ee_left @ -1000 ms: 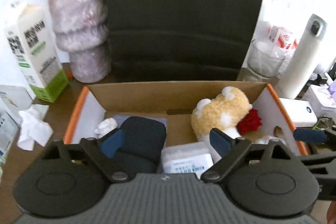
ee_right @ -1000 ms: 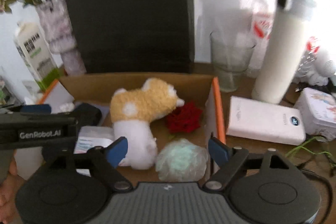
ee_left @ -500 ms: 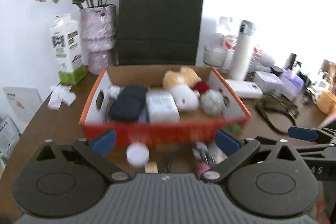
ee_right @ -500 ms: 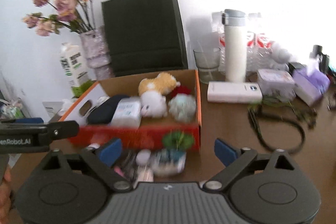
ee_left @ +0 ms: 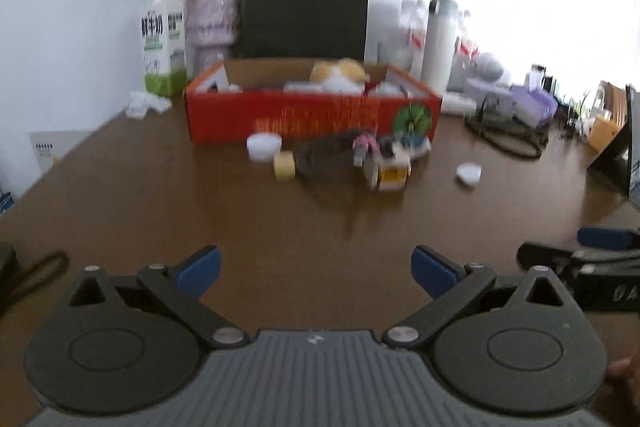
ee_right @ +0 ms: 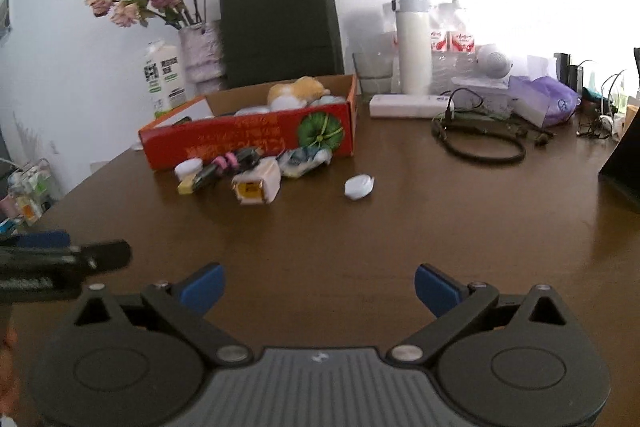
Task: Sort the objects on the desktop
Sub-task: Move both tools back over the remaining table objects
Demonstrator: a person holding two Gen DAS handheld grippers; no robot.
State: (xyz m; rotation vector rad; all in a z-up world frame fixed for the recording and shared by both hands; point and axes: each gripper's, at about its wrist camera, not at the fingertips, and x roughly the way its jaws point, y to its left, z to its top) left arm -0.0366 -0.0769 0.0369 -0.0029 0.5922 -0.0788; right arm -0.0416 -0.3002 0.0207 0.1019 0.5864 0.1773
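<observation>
1. Right wrist view: right gripper [ee_right: 318, 285] with blue pads spread wide, jaws opening, nothing between them; left gripper [ee_left: 316, 269] likewise wide and empty.
2. A second ago both hovered over the orange box [ee_right: 248, 141]; now they sit well back above bare brown table [ee_right: 400, 235].
3. Milk carton [ee_right: 164, 79] print is unreadable.
4. Small items [ee_right: 248, 175] lie just before the box; black bag [ee_right: 280, 27] stands behind.

Strong window glare upper right; left wrist view motion-blurred, right sharper; fisheye bending, dark corners.
</observation>
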